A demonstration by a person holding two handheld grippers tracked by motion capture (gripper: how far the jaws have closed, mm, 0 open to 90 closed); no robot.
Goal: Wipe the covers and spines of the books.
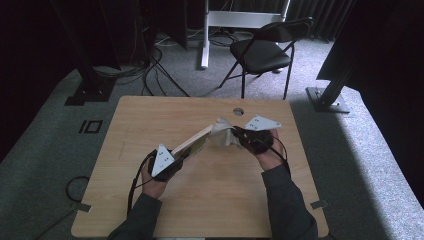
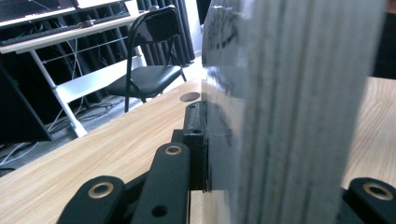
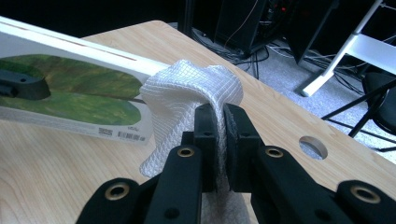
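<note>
So on our left, the left claw (image 1: 176, 156) is clamped on the near end of a thin board book (image 1: 194, 141), held up on edge above the surface (image 1: 150, 120). Its long axis runs from about 7 o'clock up to 1 o'clock, straight toward the cloth. Over at the right, our right claw (image 3: 220, 135) is pinched shut on a white mesh cloth (image 3: 182, 100) that's touching the book's far end at roughly 10 o'clock from the jaws. There's a barcode label (image 3: 125, 135) on the cover, but the print's too small to read.
</note>
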